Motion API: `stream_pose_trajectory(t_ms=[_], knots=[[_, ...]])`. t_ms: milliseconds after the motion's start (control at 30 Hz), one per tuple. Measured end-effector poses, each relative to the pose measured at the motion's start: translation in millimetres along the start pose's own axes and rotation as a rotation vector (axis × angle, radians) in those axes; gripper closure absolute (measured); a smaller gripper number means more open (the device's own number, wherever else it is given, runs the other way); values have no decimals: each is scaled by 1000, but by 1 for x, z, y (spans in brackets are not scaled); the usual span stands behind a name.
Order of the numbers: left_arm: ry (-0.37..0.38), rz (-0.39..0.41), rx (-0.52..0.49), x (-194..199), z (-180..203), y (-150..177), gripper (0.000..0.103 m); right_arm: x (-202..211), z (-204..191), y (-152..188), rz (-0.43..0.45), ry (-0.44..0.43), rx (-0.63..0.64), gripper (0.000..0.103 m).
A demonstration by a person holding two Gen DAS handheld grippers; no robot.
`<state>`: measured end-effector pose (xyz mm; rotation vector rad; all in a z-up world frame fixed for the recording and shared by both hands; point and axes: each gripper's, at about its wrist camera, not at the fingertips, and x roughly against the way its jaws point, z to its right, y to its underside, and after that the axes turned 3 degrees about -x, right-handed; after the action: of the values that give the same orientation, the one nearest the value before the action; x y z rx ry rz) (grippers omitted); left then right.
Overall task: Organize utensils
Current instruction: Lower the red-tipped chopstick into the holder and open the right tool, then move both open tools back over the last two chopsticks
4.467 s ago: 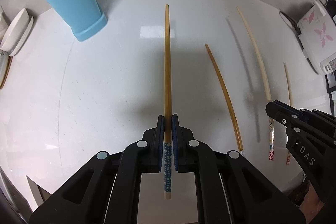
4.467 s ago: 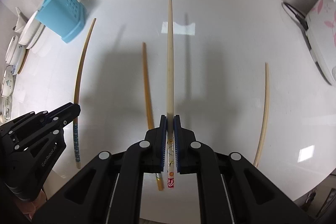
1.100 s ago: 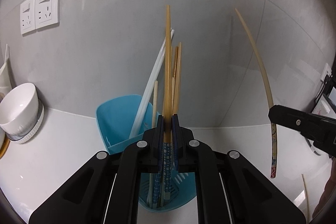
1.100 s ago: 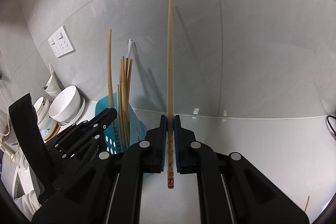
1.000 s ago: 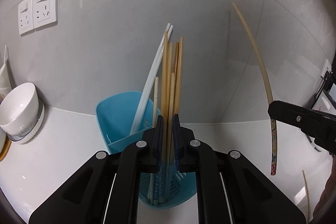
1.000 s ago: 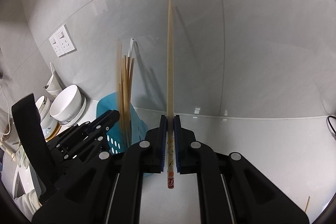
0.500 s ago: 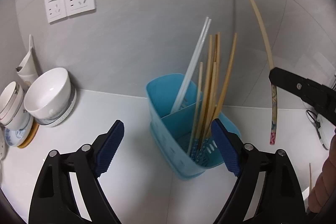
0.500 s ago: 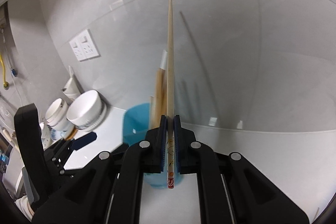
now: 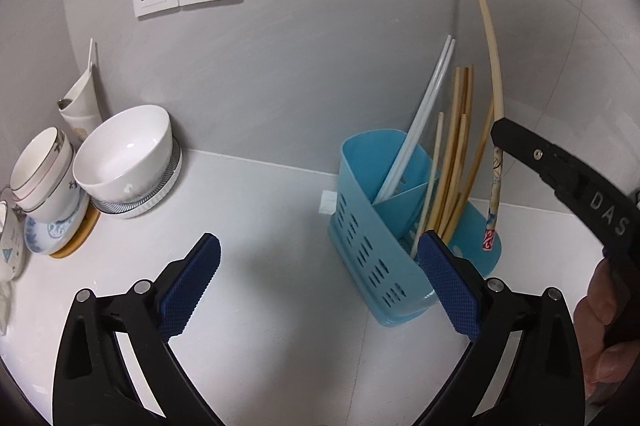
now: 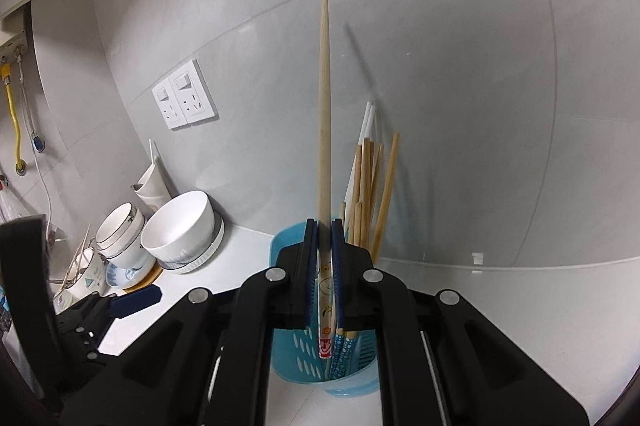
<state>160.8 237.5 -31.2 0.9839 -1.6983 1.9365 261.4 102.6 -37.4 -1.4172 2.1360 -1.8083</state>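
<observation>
A white worktop [image 9: 256, 210] against a grey tiled wall carries a blue utensil holder [image 9: 372, 242] holding several wooden and two white chopsticks. The left claw [image 9: 316, 278] is spread wide and empty, beside the holder. The right claw [image 10: 325, 278] is clamped on a pale chopstick [image 10: 325, 114] with a patterned end, upright, its lower tip over the holder's opening. White bowls [image 9: 124, 154] stand stacked at left.

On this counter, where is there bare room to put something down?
Bare counter lies between the white bowl and the blue holder, under the open left hand-held gripper. It is crowded at the far left, where cups and dishes stack, and in the holder's right compartment, full of chopsticks.
</observation>
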Motion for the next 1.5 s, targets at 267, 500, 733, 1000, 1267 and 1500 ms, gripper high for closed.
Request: stream_pose_trajectory(t_ms=[267,500,733,1000,1267,1500], knots=[[-1,-14,15,-6,-8,1,6,-20,5,16,-37,23,-18,97],[-2,-18,21,-8,-9,1,6,-29,6,27,-82,43,-20,94],[-8,-18,27,-6,-7,-3,6,-13,6,23,-99,91,11,51],[7,-33,30,6,8,-4,6,28,42,13,-127,185,-21,14],[60,-110,-7,14,57,15,6,84,98,29,-168,313,-41,8],[139,-155,-71,21,122,37,6,137,167,65,-257,434,-96,8]])
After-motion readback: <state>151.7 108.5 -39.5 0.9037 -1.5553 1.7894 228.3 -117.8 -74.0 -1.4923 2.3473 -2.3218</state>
